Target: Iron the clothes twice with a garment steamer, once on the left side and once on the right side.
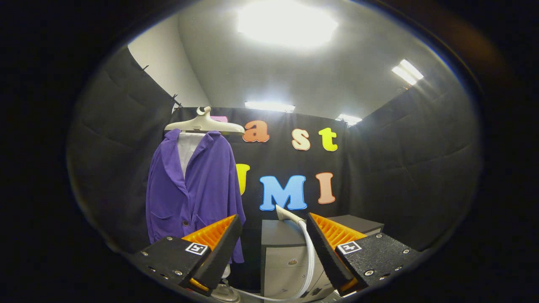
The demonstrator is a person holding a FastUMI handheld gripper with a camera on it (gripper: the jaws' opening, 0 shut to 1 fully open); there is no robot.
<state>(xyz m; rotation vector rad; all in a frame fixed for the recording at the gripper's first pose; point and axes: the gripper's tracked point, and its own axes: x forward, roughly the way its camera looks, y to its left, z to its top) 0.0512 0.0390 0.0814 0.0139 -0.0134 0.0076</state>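
The hand-held gripper [273,248] gapes wide, holding nothing, lined up on the steamer [288,215] just ahead; the jacket [198,189] hangs far left, ready for steaming.

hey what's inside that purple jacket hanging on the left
A white garment shows in the open collar of the purple jacket, both on a pale hanger. Below the lapels the jacket covers it, so its length and shape stay hidden. The tool is open, holding nothing.
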